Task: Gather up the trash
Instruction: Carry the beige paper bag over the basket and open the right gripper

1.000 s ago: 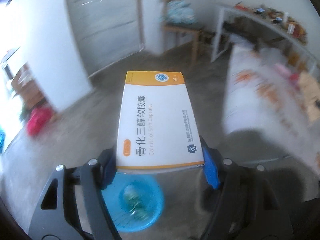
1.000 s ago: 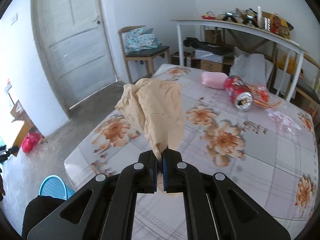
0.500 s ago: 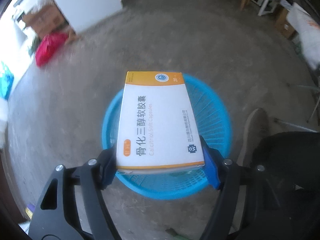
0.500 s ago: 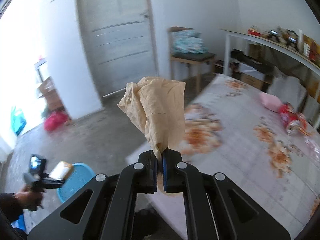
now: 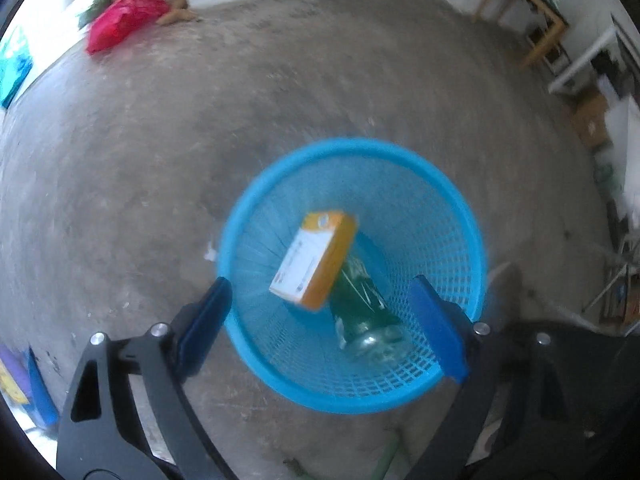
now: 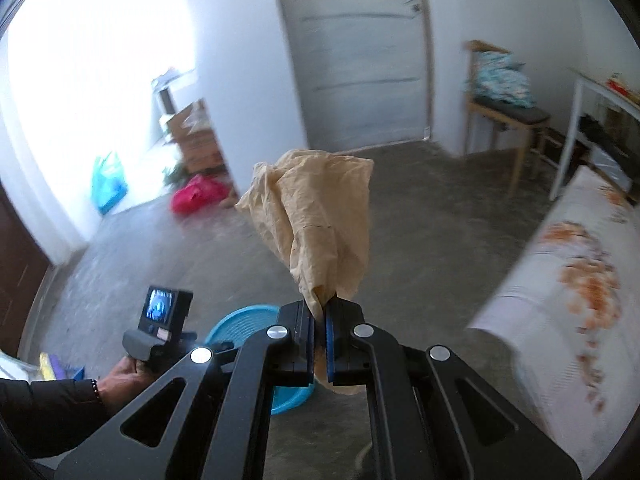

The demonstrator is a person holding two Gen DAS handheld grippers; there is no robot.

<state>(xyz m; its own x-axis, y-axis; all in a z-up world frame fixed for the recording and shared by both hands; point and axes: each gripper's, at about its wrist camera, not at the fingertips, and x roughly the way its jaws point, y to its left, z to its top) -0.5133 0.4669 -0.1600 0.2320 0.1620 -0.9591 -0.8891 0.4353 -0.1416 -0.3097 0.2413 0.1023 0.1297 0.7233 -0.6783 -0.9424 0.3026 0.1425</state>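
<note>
Left tool (image 5: 320, 312) jaws opening, right tool (image 6: 320, 316) clamped shut

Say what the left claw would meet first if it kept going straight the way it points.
Probably the medicine box, which is loose between its opening jaws and tumbling into the blue basket. Beyond that lies the green bottle on the basket's bottom. Depth is hard to judge here.

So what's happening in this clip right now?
A person with a handheld gripper in each hand is collecting trash. The left gripper points down over the blue basket, its jaws opening; the medicine box is free of them, tilted inside the basket above a green bottle. The right gripper is shut on a crumpled tan paper bag, held above the floor near the basket, not yet dropped in.
</note>
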